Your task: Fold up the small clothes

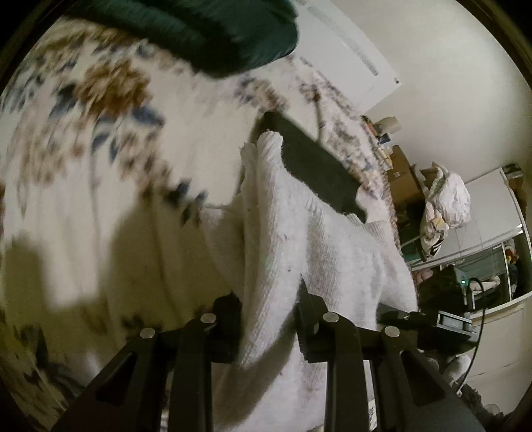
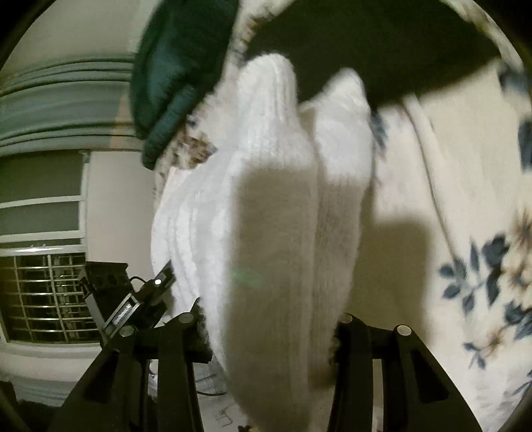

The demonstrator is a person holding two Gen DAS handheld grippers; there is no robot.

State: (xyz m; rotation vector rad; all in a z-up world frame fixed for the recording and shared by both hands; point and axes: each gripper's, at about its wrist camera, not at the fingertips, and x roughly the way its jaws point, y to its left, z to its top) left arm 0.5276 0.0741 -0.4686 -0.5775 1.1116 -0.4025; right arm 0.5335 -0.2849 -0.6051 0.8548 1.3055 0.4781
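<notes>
A white knitted garment (image 1: 299,239) hangs lifted above a floral bedsheet (image 1: 99,149). My left gripper (image 1: 269,319) is shut on its near edge, with cloth bunched between the fingers. In the right wrist view the same white garment (image 2: 266,199) fills the middle, and my right gripper (image 2: 271,335) is shut on its near edge. A black cloth (image 1: 316,166) lies on the bed beyond the white garment; it also shows in the right wrist view (image 2: 382,50). A dark green garment (image 1: 206,30) lies further back, and shows in the right wrist view (image 2: 173,83).
The floral bedsheet (image 2: 465,232) spreads under everything. The bed's edge is at the right of the left wrist view, with boxes (image 1: 402,172), a bundle of bags (image 1: 445,202) and a black device (image 1: 445,292) beyond. A barred window (image 2: 43,292) is at the left of the right wrist view.
</notes>
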